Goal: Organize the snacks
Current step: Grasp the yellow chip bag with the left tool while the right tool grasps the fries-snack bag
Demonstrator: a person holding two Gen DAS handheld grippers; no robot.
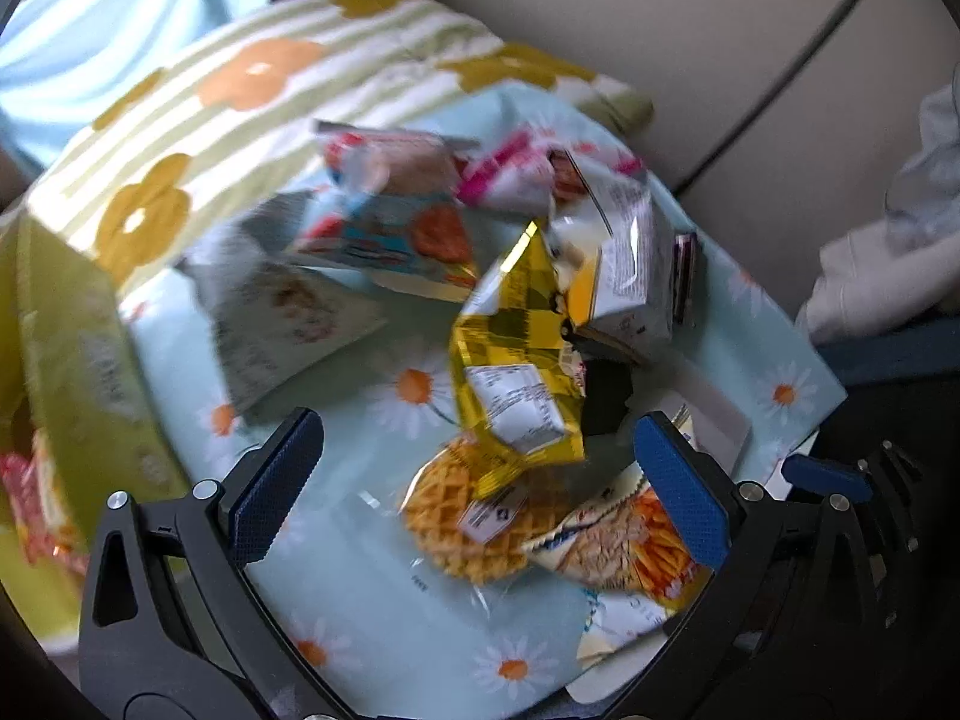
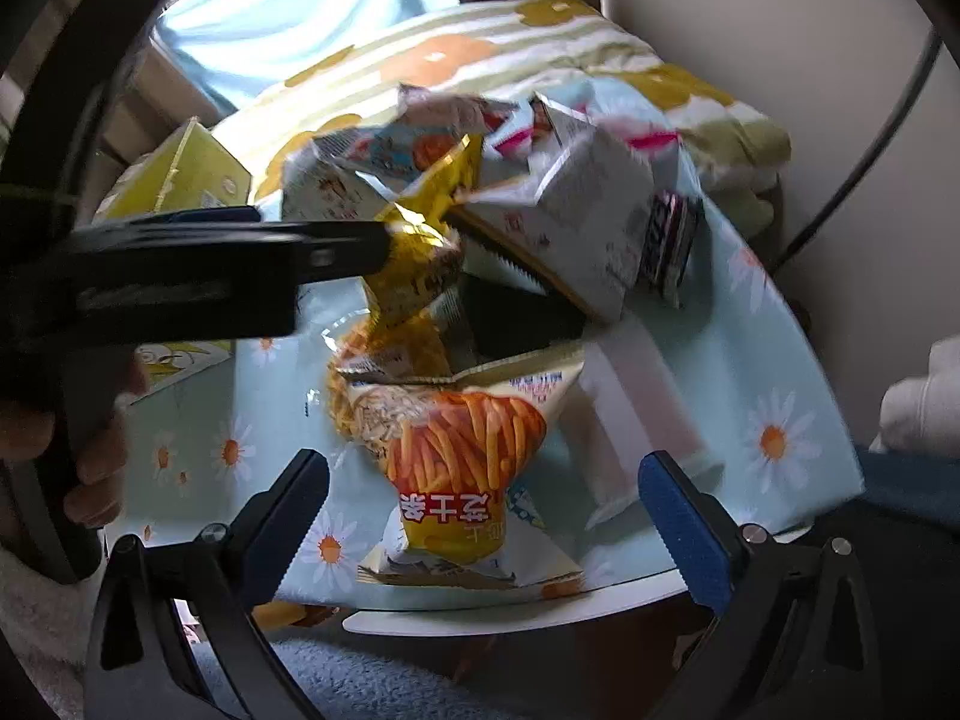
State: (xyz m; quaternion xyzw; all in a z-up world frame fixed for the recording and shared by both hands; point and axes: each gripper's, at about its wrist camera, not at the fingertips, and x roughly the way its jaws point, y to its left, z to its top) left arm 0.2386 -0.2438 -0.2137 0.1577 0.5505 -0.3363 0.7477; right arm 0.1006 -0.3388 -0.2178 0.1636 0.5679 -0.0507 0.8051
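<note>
A heap of snack packets lies on a table with a light-blue daisy cloth (image 1: 384, 630). A gold foil bag (image 1: 516, 372) stands tilted in the middle, just beyond my open left gripper (image 1: 477, 438). Nothing is held between its pads. Below the bag lie a round waffle in a clear wrapper (image 1: 462, 528) and a bag printed with fries (image 1: 630, 546). In the right wrist view my right gripper (image 2: 486, 468) is open around the fries bag (image 2: 468, 456). The left gripper (image 2: 372, 246) reaches in from the left up to the gold bag (image 2: 420, 240).
Silver and white packets (image 1: 624, 264) are piled at the back, over a black item (image 1: 606, 396). An open yellow-green box (image 1: 78, 360) stands at the left edge. A flowered quilt (image 1: 240, 90) lies behind the table. A hand (image 2: 90, 462) holds the left gripper.
</note>
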